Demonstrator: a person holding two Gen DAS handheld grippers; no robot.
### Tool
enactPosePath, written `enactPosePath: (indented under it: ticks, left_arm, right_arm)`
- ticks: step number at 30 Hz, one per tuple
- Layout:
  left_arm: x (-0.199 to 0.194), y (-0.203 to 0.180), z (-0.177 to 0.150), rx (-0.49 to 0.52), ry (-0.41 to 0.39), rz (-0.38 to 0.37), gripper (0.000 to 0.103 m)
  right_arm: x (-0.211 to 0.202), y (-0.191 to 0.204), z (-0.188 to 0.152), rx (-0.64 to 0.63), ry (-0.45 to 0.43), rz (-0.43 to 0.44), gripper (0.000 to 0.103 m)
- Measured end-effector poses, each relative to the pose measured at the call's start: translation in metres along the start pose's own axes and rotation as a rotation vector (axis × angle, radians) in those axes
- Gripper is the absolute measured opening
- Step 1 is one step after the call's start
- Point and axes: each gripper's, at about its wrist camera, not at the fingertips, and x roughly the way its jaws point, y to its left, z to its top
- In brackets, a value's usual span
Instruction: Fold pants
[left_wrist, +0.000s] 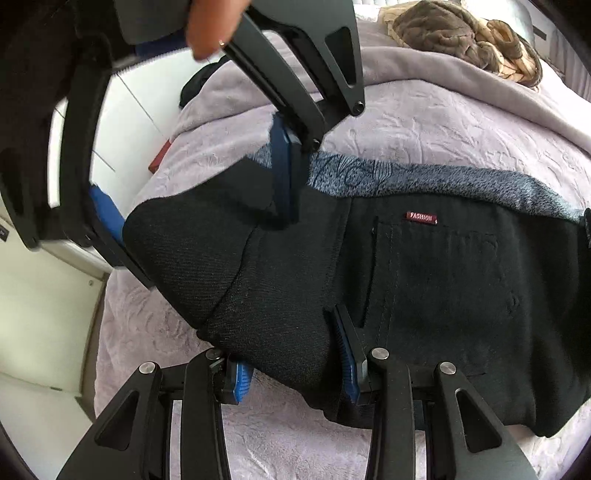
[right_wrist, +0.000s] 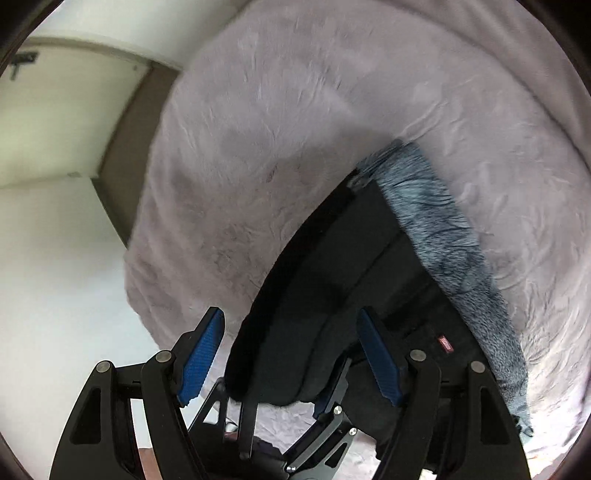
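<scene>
Blurring smears the right gripper (right_wrist: 291, 354) in the left wrist view; its blue pads stand wide apart over the black pants (left_wrist: 424, 295), pinching nothing. A folded bunch of pants fabric sits clamped in the left gripper (left_wrist: 295, 369). Near the bed's (left_wrist: 443, 122) foot edge the pants lie flat, grey fleece lining (left_wrist: 443, 181) showing, with a red tag (left_wrist: 421, 217) reading "FASHION". Brown bedding (left_wrist: 461, 33) is cut off at the far corner.

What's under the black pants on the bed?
The black pants lie on a lilac bedspread; a grey fleecy lining shows along their far edge. Anything beneath the fabric is covered.
</scene>
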Motion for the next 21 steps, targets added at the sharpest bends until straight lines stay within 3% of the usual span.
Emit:
enactPosePath:
  ticks: [2,5,8,16,21]
  left_arm:
    - [-0.002,-0.003,0.000,0.015,-0.005,0.009,0.040]
    - [-0.012,-0.008,0.002,0.047,-0.026,0.014,0.040]
    - [-0.034,-0.018,0.004,0.099,-0.077,0.025,0.040]
    - [-0.129,-0.062,0.027,0.200,-0.272,-0.031,0.040]
    - [-0.181,-0.115,0.033,0.319,-0.371,-0.105,0.040]
  right_arm:
    - [0.011,0.000,0.004,-0.004,0.047,-0.013,0.076]
    - [0.008,-0.008,0.001,0.011,0.044,0.062,0.025]
    - [-0.014,-0.018,-0.014,-0.007,-0.027,0.091,0.013]
    - [-0.093,-0.088,-0.116,0.085,-0.307,0.419,0.013]
    - [-0.129,-0.153,-0.221,0.166,-0.532,0.581,0.014]
